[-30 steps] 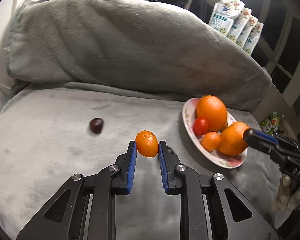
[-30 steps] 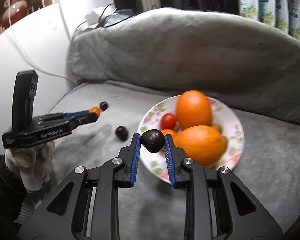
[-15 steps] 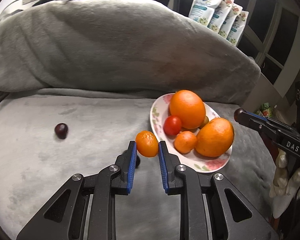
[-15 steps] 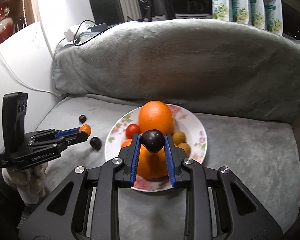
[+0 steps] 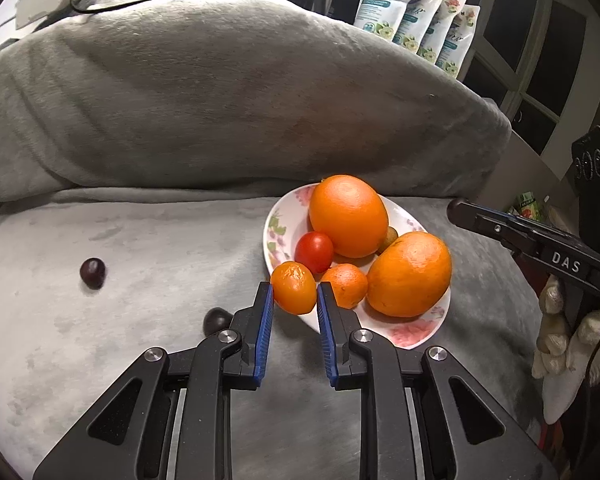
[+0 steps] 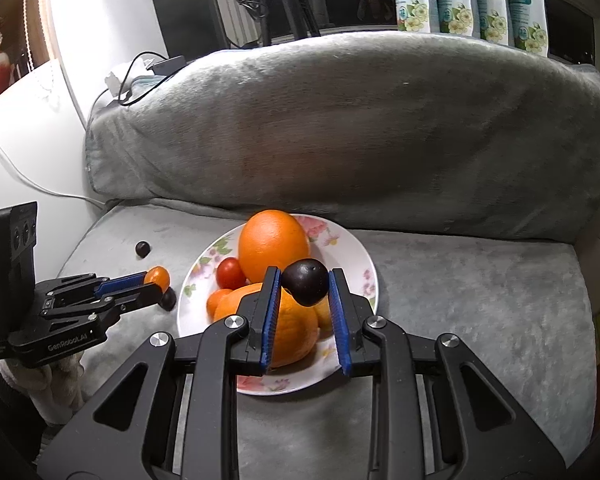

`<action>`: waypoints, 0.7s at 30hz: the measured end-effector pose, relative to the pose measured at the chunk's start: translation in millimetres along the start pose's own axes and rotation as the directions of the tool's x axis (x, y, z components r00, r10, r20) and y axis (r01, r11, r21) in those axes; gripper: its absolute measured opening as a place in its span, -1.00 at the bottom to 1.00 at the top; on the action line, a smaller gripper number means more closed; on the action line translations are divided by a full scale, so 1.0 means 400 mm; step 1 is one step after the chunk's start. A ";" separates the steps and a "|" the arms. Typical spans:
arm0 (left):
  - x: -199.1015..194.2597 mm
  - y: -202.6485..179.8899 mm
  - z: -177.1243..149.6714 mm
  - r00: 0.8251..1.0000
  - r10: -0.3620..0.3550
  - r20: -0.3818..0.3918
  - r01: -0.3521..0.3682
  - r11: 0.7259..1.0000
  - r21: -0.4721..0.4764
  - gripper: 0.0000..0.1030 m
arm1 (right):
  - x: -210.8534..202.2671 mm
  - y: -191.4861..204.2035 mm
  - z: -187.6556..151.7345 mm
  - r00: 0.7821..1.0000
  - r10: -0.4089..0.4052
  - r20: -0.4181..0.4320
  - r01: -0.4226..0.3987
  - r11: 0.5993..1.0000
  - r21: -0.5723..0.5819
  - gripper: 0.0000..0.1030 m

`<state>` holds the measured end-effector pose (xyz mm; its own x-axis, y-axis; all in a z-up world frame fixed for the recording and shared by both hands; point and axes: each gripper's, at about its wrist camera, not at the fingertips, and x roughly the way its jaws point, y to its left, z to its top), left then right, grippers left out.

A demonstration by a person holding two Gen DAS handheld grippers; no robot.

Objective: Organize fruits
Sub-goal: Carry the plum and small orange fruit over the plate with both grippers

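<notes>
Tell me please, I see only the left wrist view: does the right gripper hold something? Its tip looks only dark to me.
Observer: Yes. The right gripper is shut on a dark round fruit, held in the air near the plate.
Operator: Is there free place on the plate behind the two oranges?
Observer: Yes. The plate's side away from the left gripper is bare beside the oranges.
Operator: And the dark thing half hidden by my left finger?
Observer: Another dark fruit, lying on the grey cushion beside the plate, not on it.
</notes>
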<state>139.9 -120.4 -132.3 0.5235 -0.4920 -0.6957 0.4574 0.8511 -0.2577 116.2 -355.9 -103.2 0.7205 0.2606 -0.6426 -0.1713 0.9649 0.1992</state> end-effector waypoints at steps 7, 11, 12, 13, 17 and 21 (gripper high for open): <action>0.007 -0.008 0.004 1.000 -0.009 -0.005 0.009 1.000 0.006 -0.60 | 0.025 -0.029 0.005 1.000 0.004 -0.016 -0.003 1.000 0.026 -0.51; 0.009 -0.010 0.006 1.000 -0.008 -0.007 0.009 1.000 0.006 -0.60 | 0.040 -0.040 0.009 1.000 0.007 -0.026 -0.007 0.999 0.037 -0.51; 0.008 -0.010 0.005 1.000 -0.008 -0.007 0.009 1.000 0.007 -0.60 | 0.044 -0.041 0.011 1.000 0.009 -0.029 -0.008 0.999 0.038 -0.51; 0.009 -0.011 0.006 1.000 -0.009 -0.007 0.009 1.000 0.006 -0.60 | 0.045 -0.041 0.012 1.000 0.009 -0.030 -0.008 0.999 0.038 -0.51; 0.011 -0.015 0.008 1.000 -0.013 -0.008 0.013 1.000 0.006 -0.60 | 0.055 -0.038 0.016 0.999 0.006 -0.035 -0.005 1.000 0.030 -0.51; 0.013 -0.021 0.012 1.000 -0.017 -0.005 0.017 1.000 0.013 -0.60 | 0.063 -0.041 0.018 0.999 0.009 -0.039 -0.008 0.999 0.036 -0.51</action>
<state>142.0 -131.0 -130.5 0.5120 -0.5050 -0.6949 0.4757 0.8402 -0.2601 142.0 -365.3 -117.2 0.6924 0.2706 -0.6689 -0.1524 0.9609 0.2310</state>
